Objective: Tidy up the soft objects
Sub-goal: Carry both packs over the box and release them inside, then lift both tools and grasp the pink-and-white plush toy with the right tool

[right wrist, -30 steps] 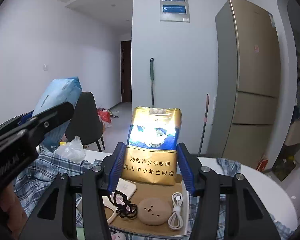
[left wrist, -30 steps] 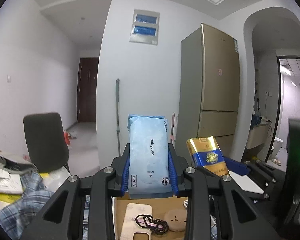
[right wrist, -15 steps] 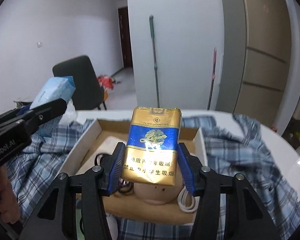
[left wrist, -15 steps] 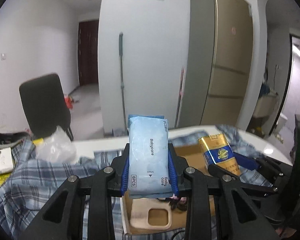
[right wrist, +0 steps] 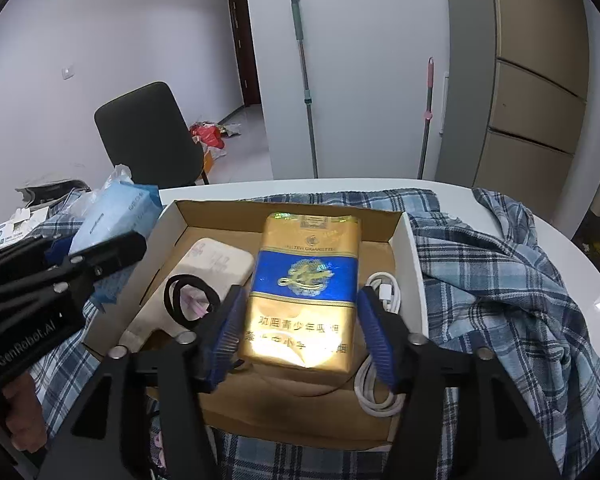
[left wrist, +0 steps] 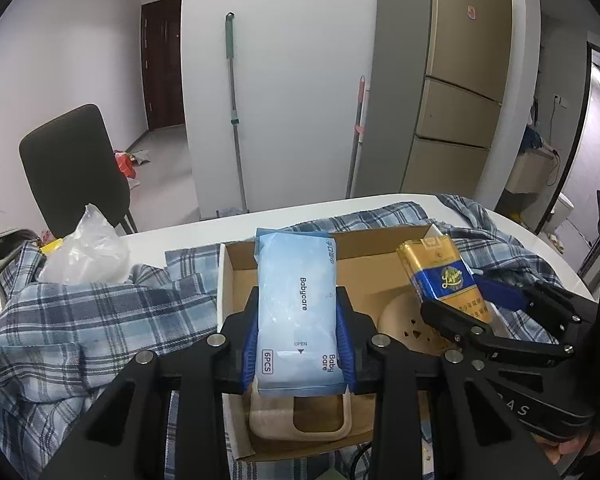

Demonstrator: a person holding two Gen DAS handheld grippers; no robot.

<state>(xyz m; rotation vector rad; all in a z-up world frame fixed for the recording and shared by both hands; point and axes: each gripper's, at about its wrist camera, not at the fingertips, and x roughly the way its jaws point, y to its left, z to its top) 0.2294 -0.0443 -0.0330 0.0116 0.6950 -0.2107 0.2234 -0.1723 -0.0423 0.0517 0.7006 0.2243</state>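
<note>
Tissue pack (left wrist: pixel 296 312) reads "Babycare", "OPEN", "6PCS"; cigarette pack (right wrist: pixel 304 292) "FILTER CIGARETTES"; left gripper (right wrist: pixel 32 304) "GenRobot.AI".

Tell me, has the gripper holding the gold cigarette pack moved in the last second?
Yes. The right gripper with the cigarette pack has tipped down over the cardboard box; the fridge slid upward in view.

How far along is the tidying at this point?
Already in the cardboard box: phone case, hair tie, white cable. In hand: left gripper clamps the wipes pack, right gripper clamps the cigarette pack, both above the box. Left: release both; plaid shirt lies loose.
</note>
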